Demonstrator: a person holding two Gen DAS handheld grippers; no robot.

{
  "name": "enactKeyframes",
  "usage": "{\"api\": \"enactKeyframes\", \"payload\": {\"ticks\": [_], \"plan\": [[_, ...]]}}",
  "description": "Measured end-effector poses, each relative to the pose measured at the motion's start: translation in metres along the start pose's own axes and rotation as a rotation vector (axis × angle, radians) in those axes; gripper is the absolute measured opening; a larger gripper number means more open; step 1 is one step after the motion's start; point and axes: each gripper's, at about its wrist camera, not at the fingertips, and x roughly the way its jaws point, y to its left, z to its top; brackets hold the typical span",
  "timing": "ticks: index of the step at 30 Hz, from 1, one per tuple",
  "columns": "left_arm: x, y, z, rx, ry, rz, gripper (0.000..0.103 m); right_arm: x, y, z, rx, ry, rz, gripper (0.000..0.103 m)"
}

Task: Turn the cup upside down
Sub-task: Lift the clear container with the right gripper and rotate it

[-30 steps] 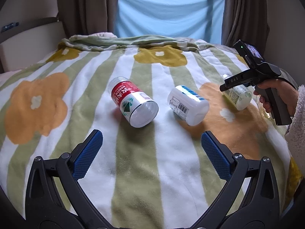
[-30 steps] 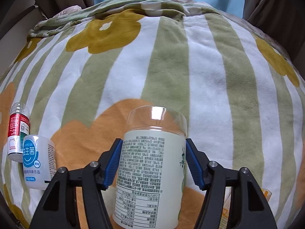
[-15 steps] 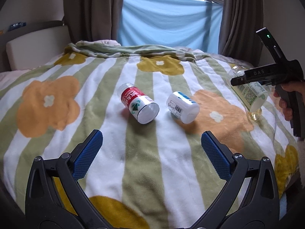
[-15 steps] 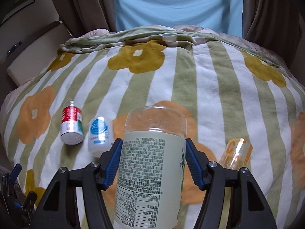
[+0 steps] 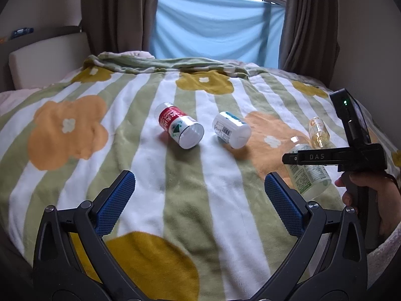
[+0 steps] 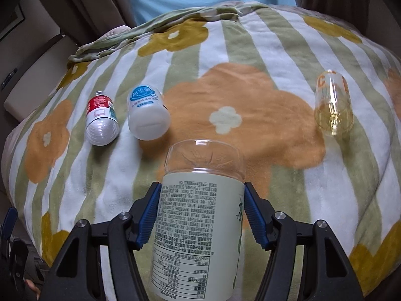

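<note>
My right gripper (image 6: pixel 200 213) is shut on a clear cup with a pale green printed label (image 6: pixel 198 220), held above the striped flower blanket (image 6: pixel 250 125). The label text reads upside down and the clear end points away from me. The left wrist view shows the same cup (image 5: pixel 308 173) tilted in the right gripper (image 5: pixel 298 158) at the bed's right side. My left gripper (image 5: pixel 198 200) is open and empty over the near part of the blanket (image 5: pixel 175 175).
Lying on the blanket are a red-labelled cup (image 5: pixel 179 128) (image 6: pixel 101 120), a white cup with blue print (image 5: pixel 231 129) (image 6: pixel 147 113) and a clear yellowish cup (image 5: pixel 318 133) (image 6: pixel 333 105). Curtains and a blue sheet (image 5: pixel 213 35) hang behind the bed.
The right gripper has lifted the green-labelled cup off the blanket, pulled it back toward the near right, and turned it so the label is now upside down. The left gripper has backed off, still open.
</note>
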Motion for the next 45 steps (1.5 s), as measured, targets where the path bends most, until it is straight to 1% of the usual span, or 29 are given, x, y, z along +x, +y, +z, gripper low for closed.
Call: {"api": "enactKeyframes", "payload": {"ticks": [2, 5, 11, 12, 13, 14, 16, 17, 18, 21, 24, 25, 27, 30, 33, 35, 36, 38, 40, 43, 45], "plan": [[0.0, 0.001, -0.001, -0.002, 0.009, -0.004, 0.103, 0.008, 0.0, -0.003, 0.024, 0.021, 0.008, 0.06], [0.001, 0.002, -0.004, -0.01, 0.022, -0.013, 0.103, 0.018, 0.004, -0.007, 0.023, 0.038, -0.025, 0.06], [0.002, 0.003, -0.005, -0.017, 0.026, -0.024, 0.103, 0.027, 0.006, -0.009, 0.03, 0.053, -0.037, 0.062], [0.002, 0.003, -0.005, -0.017, 0.026, -0.024, 0.103, 0.028, 0.006, -0.009, 0.033, 0.059, -0.036, 0.065], [0.002, 0.003, -0.005, -0.017, 0.027, -0.026, 0.103, 0.029, 0.005, -0.009, 0.04, 0.066, -0.029, 0.076], [0.002, 0.003, -0.005, -0.017, 0.027, -0.027, 0.103, 0.029, 0.004, -0.01, 0.051, 0.072, -0.02, 0.093], [0.002, 0.002, -0.005, -0.014, 0.029, -0.023, 0.103, 0.026, 0.001, -0.011, 0.066, 0.071, 0.017, 0.103], [0.001, 0.003, -0.005, -0.011, 0.028, -0.022, 0.103, 0.023, 0.0, -0.012, 0.064, 0.073, 0.039, 0.103], [0.001, 0.003, -0.004, -0.005, 0.029, -0.018, 0.103, 0.018, -0.002, -0.013, 0.059, 0.059, 0.057, 0.103], [0.0, -0.004, 0.006, -0.002, 0.038, -0.014, 0.103, -0.013, -0.01, -0.016, 0.033, -0.048, 0.088, 0.103], [0.003, -0.017, 0.024, -0.007, 0.073, -0.065, 0.103, -0.054, -0.022, -0.023, 0.011, -0.174, 0.124, 0.103], [0.006, -0.025, 0.033, -0.007, 0.094, -0.092, 0.103, -0.07, -0.026, -0.026, -0.002, -0.226, 0.125, 0.103], [0.018, -0.042, 0.05, 0.001, 0.152, -0.147, 0.103, -0.098, -0.032, -0.036, -0.052, -0.317, 0.094, 0.103], [0.04, -0.071, 0.075, 0.036, 0.233, -0.191, 0.103, -0.132, -0.038, -0.053, -0.134, -0.434, -0.001, 0.103], [0.068, -0.101, 0.091, 0.097, 0.317, -0.172, 0.103, -0.16, -0.047, -0.075, -0.166, -0.574, -0.059, 0.103], [0.094, -0.123, 0.093, 0.146, 0.403, -0.171, 0.103, -0.172, -0.052, -0.087, -0.18, -0.65, -0.122, 0.103], [0.107, -0.132, 0.09, 0.158, 0.456, -0.174, 0.103, -0.175, -0.054, -0.092, -0.185, -0.667, -0.138, 0.103], [0.135, -0.148, 0.078, 0.164, 0.58, -0.173, 0.103, -0.178, -0.062, -0.097, -0.185, -0.676, -0.121, 0.103], [0.159, -0.159, 0.066, 0.181, 0.671, -0.133, 0.103, -0.179, -0.071, -0.102, -0.166, -0.694, -0.094, 0.103], [0.18, -0.173, 0.053, 0.228, 0.759, -0.088, 0.102, -0.184, -0.083, -0.109, -0.146, -0.724, -0.056, 0.103], [0.19, -0.177, 0.048, 0.225, 0.805, -0.071, 0.102, -0.185, -0.088, -0.112, -0.148, -0.728, -0.055, 0.103]]}}
